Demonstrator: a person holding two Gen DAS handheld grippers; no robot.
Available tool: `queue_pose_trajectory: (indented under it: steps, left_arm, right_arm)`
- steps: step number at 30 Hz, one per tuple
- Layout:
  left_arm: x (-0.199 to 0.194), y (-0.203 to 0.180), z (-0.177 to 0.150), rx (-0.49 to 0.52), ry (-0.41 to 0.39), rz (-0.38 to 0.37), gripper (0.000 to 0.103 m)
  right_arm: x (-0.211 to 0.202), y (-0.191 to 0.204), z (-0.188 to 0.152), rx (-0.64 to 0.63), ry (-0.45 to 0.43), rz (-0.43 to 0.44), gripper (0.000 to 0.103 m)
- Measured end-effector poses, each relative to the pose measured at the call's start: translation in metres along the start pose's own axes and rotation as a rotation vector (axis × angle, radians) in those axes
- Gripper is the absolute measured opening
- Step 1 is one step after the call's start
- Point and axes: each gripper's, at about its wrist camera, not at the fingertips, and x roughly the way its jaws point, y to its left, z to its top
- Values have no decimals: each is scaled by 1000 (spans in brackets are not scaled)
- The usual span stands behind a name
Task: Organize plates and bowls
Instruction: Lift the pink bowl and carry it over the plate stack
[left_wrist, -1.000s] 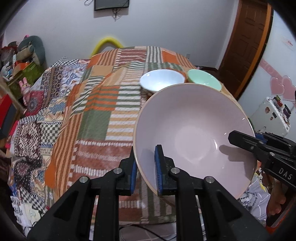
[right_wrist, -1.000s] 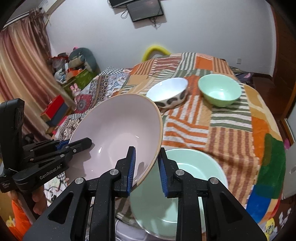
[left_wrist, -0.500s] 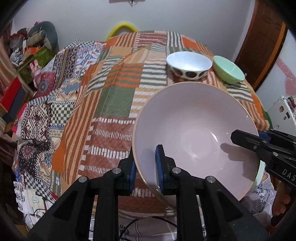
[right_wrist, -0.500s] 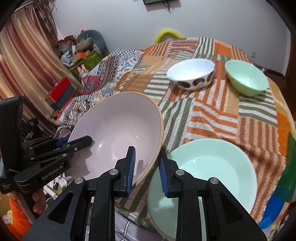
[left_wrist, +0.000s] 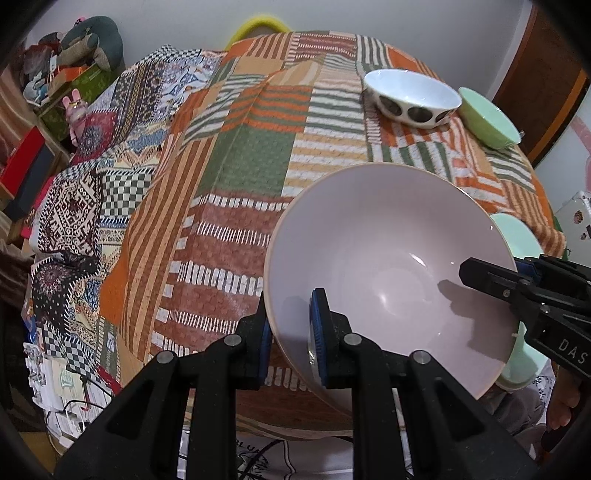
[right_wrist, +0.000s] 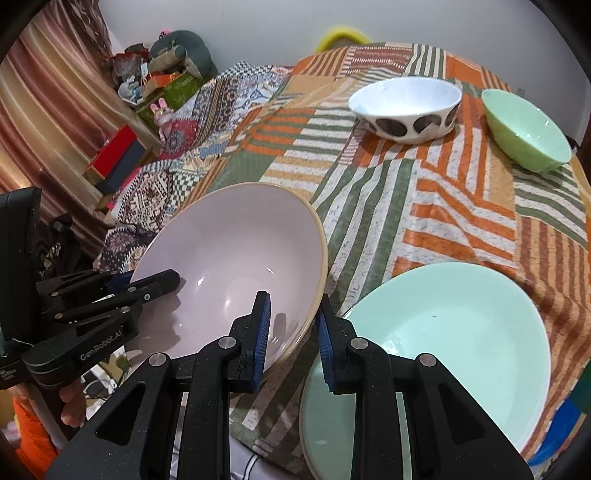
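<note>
A large pale pink bowl (left_wrist: 388, 258) hangs tilted over the near edge of the table, held by both grippers. My left gripper (left_wrist: 290, 321) is shut on its near-left rim, one pad inside and one outside. My right gripper (right_wrist: 293, 317) is shut on the opposite rim of the pink bowl (right_wrist: 229, 258). Just right of it, a mint green plate (right_wrist: 443, 332) lies flat at the table's front edge; in the left wrist view, only a sliver of the plate (left_wrist: 517, 236) shows behind the bowl. A white bowl with dark spots (right_wrist: 406, 107) and a small green bowl (right_wrist: 524, 129) stand side by side at the far right.
A patchwork cloth (left_wrist: 240, 166) covers the round table (right_wrist: 461, 206). Boxes and soft toys (left_wrist: 74, 74) crowd the floor to the left, beside a curtain (right_wrist: 44, 122). A yellow chair back (left_wrist: 258, 26) rises behind the table, and a wooden door (left_wrist: 546, 74) stands at the right.
Both grippers have sunk with the pink bowl and tipped further downward. The bowl now sits lower and closer to the table and the mint plate. Both grips are unchanged.
</note>
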Motion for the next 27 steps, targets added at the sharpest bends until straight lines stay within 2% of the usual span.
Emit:
queue_pose_trajectory:
  steps: [7,18,27]
  left_arm:
    - [19,9,-2,-19,34,0,18]
    - [27,12,-6,-29,32,2,21]
    - [26,12,-10,-38,65,-5,25]
  right_arm:
    - [18,1,-1,-9,44,-13,23]
    - [22,3,1,-38,42,-18,23]
    - [19,2,-2,-35,47,3,25]
